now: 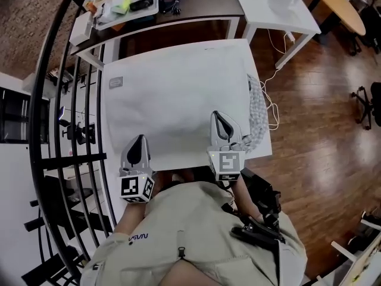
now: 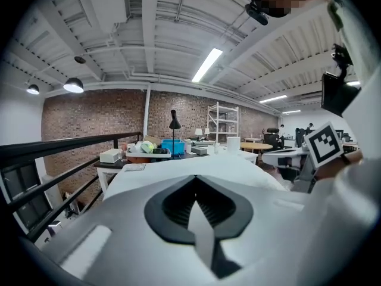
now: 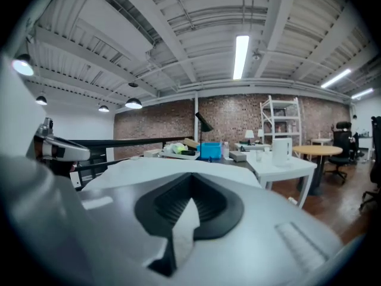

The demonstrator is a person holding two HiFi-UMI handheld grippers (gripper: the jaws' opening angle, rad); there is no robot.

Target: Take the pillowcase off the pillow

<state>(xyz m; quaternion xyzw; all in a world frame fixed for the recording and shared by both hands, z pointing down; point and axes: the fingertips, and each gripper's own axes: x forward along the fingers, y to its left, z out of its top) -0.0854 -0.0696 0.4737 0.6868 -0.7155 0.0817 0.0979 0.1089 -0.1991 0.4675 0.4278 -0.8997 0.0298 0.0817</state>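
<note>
Head view: the pillowcase (image 1: 172,100) lies flat and white across the middle of the frame, its near edge by the person's body.
Pillow (image 1: 257,109): a knobbly grey-white edge shows along the pillowcase's right side.
Left gripper (image 1: 139,143): lower left, at the cloth's near edge; jaws closed, pinching a strip of white pillowcase fabric.
Right gripper (image 1: 219,123): lower centre, at the same near edge, well apart from the left one; jaws closed on a fold of the pillowcase.
Desk (image 1: 196,5): top of frame, cluttered.
Wood floor (image 1: 321,118): right side.
</note>
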